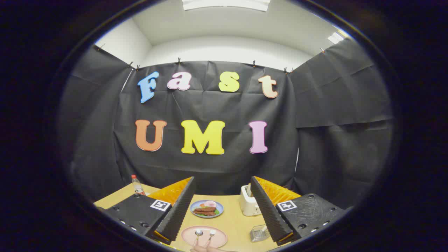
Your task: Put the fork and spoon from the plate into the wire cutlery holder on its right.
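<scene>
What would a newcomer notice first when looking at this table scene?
The two wide-apart black fingers of the hand-held gripper frame the wooden table, holding nothing. Between them, nearest, lies a pink plate with a spoon and a fork side by side; beyond it sits a blue plate of food. By the right finger stand a white toaster and the wire cutlery holder.
</scene>
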The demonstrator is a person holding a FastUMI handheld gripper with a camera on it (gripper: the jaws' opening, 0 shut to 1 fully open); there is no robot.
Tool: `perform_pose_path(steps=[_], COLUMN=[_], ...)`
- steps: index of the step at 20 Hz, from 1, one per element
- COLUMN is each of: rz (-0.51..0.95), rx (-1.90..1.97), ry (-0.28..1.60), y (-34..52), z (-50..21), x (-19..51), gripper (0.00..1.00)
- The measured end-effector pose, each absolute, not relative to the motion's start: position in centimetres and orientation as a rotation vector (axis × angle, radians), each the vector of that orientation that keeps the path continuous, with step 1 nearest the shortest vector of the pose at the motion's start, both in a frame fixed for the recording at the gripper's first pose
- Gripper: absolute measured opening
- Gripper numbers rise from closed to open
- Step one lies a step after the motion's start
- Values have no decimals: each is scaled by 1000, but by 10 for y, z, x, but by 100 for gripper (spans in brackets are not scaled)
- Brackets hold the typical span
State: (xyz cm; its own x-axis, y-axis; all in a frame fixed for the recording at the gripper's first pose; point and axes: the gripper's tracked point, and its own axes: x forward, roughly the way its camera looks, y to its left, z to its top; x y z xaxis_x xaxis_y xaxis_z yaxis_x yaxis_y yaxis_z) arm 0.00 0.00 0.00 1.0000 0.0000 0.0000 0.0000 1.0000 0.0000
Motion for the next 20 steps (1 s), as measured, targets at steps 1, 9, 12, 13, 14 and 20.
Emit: perform_pose_path(steps=[1,9,12,13,14,20], rz=[-5,-17,-16,-17,-13,25], rx=[-9,-32,-41,-44,-43,-77], ry=[3,-4,1,9,20,149], y=[1,-1,-5,-7,-8,-1], z=[0,1,-1,-3,-9,-78], x=[-1,-6,-4,-2,0,29], gripper=[94,94,94,94,94,94])
